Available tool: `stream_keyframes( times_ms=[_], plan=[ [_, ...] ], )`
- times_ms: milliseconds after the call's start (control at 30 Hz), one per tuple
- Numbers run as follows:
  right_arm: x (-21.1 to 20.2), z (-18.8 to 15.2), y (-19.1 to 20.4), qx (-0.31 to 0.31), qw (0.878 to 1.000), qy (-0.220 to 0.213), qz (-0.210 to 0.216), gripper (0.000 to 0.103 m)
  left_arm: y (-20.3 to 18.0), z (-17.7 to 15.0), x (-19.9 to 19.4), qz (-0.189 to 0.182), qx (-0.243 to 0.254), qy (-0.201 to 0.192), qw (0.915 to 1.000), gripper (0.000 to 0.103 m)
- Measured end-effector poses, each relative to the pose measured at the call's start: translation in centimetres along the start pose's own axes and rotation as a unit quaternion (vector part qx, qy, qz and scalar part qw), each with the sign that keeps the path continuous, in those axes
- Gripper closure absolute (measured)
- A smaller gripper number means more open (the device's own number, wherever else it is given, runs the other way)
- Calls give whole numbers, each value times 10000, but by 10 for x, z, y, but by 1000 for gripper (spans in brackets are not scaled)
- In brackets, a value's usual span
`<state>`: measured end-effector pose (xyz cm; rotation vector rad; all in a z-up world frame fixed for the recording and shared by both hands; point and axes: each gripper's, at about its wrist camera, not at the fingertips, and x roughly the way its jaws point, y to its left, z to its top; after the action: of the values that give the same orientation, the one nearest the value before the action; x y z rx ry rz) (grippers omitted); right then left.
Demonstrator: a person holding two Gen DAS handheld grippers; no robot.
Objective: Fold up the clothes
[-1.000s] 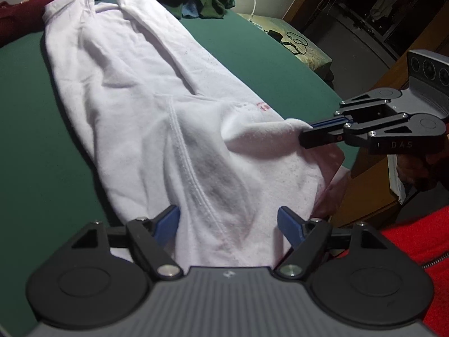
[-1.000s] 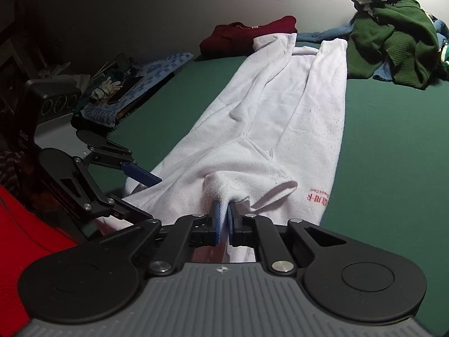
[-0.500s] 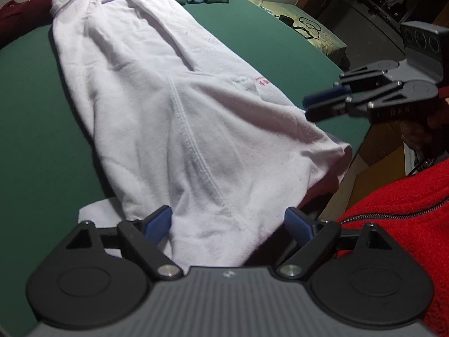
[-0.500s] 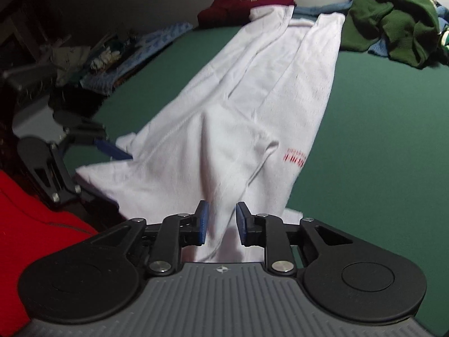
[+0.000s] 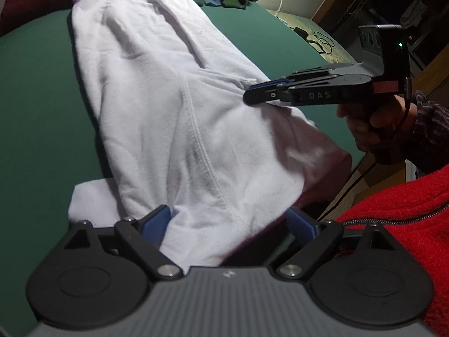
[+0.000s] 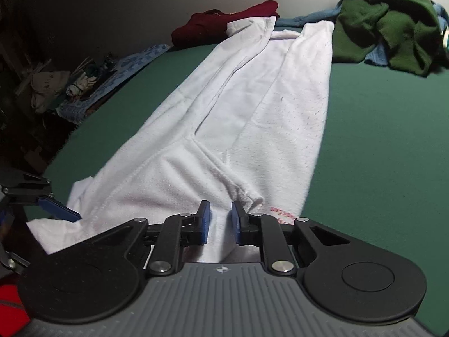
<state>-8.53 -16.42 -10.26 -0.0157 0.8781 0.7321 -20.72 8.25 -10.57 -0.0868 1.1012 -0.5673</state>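
At the near end of the white trousers, spread wide: left gripper, cloth between its fingers, unpinched. Over the same end, right gripper, closing, a fold between the pads, not yet pressed. Beyond the trousers' far end on the green table: maroon garment, green pile.

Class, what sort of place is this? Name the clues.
Probably a lived-in room at home: white trousers on a green cloth-covered surface, a green jumper heaped beyond, and wooden furniture beside.
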Motion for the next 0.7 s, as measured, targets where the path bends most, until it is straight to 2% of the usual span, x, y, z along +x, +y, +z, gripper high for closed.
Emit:
stream_keyframes(
  times_ms=[133,233,367,433,467,600,700],
  plan=[
    [-9,0,2,87,9998,-83,185,80,6,-3,-16,87,-238,-139,9996,14],
    [-8,-3,11,90,9983,-25,578,77,20,0,-29,314,-458,-362,9978,13],
    [-8,-14,10,-169,9992,43,350,80,39,3,-36,553,-787,-497,9941,14],
    [-15,-16,0,-108,9999,65,88,76,45,2,-36,569,-942,-522,9926,14],
    [-19,-16,-3,-6,9999,68,113,69,47,2,-35,546,-1022,-536,9918,14],
    [-31,-19,-9,262,9991,32,327,69,43,-1,-22,382,-1182,-463,9912,14],
    [-28,-26,-1,49,9996,188,206,69,34,-4,-11,388,-1124,-275,9925,16]
  ],
)
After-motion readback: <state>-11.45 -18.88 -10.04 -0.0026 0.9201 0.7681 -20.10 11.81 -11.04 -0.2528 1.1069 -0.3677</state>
